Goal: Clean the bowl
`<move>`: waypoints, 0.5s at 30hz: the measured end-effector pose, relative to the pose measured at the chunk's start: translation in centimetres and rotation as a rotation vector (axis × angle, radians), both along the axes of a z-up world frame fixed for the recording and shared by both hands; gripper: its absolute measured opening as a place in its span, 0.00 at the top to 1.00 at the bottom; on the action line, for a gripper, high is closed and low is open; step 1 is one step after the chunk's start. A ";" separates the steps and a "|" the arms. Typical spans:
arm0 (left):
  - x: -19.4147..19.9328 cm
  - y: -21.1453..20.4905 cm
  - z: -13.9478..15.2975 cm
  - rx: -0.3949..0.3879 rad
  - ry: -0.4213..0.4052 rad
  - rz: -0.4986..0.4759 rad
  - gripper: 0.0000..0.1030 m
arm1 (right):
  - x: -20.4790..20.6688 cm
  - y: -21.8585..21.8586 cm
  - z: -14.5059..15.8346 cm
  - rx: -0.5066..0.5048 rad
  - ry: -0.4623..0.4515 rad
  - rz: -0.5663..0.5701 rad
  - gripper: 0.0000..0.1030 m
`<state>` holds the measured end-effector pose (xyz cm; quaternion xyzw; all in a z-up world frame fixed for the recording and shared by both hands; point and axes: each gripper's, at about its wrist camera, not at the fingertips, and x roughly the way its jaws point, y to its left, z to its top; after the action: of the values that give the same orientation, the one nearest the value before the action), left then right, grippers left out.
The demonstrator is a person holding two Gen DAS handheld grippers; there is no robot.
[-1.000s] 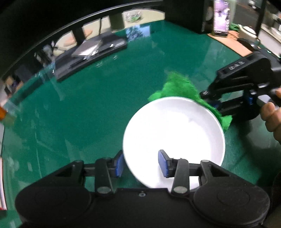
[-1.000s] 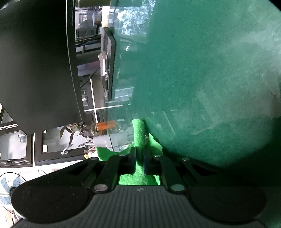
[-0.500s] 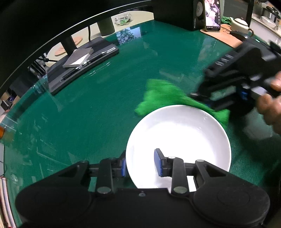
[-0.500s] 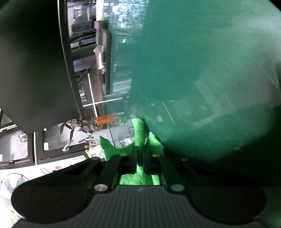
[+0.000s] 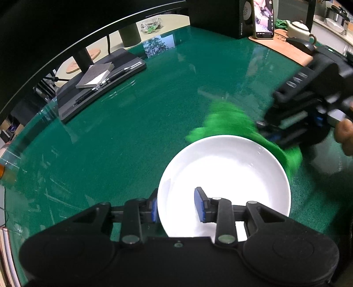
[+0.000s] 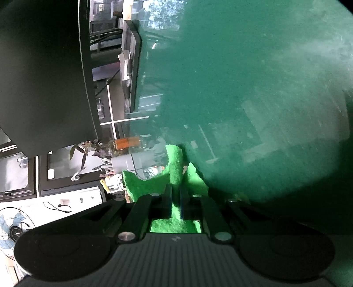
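Green, glossy, reflective: tabletop (image 5: 154, 110) spread right across the left wrist view, and filling the right wrist view as a blurred sheet.

On to the white bowl (image 5: 225, 172), sitting upright on that tabletop, close in front of the left camera, inside bare and bright.

Left hand-held gripper (image 5: 177, 207) straddling the bowl's near rim, one blue pad outside the wall, the other inside. Jaws just closing in, now pinching that rim between them.

Over on the far right side of the bowl, right hand-held gripper (image 5: 262, 130), black, smeared with motion blur, angled in towards the rim. Pressed together on a bright green cloth (image 5: 227, 123). Seen from its own camera, a fold of cloth standing up between the pads and bunching out to both sides.

Cloth draped along the bowl's far edge, touching the rim and trailing down the right side onto the tabletop. Hard to tell through the blur how much lies inside the bowl.

Person's hand (image 5: 344, 136) at the right edge, gripping the right tool's handle.

Further back: flat black stand (image 5: 99, 88) with a grey notepad and pen on it, well apart from the bowl. Smaller again, a lit phone (image 5: 263, 19) propped upright at the back edge, pale teapot (image 5: 297, 28) just beside it.
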<state>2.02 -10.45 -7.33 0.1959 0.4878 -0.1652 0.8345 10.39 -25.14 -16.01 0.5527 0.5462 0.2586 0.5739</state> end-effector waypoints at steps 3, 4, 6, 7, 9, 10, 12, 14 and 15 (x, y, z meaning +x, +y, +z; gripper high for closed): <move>0.1 -0.1 0.0 0.005 0.001 -0.002 0.69 | 2.3 2.9 0.2 0.021 -0.039 0.028 0.92; 0.1 -0.1 0.0 0.006 0.000 -0.003 0.69 | 2.8 3.8 0.4 0.022 -0.051 0.041 0.92; 0.0 0.0 0.0 0.003 -0.002 -0.001 0.69 | 3.2 4.5 0.6 0.010 -0.067 0.056 0.92; 0.0 0.0 0.0 0.000 -0.003 -0.001 0.68 | 3.1 4.3 0.6 0.009 -0.068 0.054 0.92; 0.0 -0.1 0.0 -0.003 -0.007 -0.011 0.67 | 2.3 2.9 0.4 0.012 -0.054 0.039 0.92; 0.0 -0.1 0.0 -0.005 -0.009 -0.018 0.66 | 2.1 2.5 0.3 0.012 -0.049 0.034 0.92; 0.1 -0.2 0.0 -0.004 -0.010 -0.031 0.66 | 0.5 0.2 0.2 -0.003 -0.023 0.010 0.92; 0.2 -0.3 0.0 0.000 -0.009 -0.047 0.66 | -0.5 -1.0 0.0 -0.003 -0.005 0.005 0.92; 0.2 -0.4 0.0 0.001 -0.008 -0.050 0.66 | -1.4 -1.7 -0.1 0.005 0.012 -0.003 0.92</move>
<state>2.26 -10.81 -7.34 0.2093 0.4794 -0.1847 0.8320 9.01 -26.80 -16.10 0.5566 0.5483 0.2557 0.5694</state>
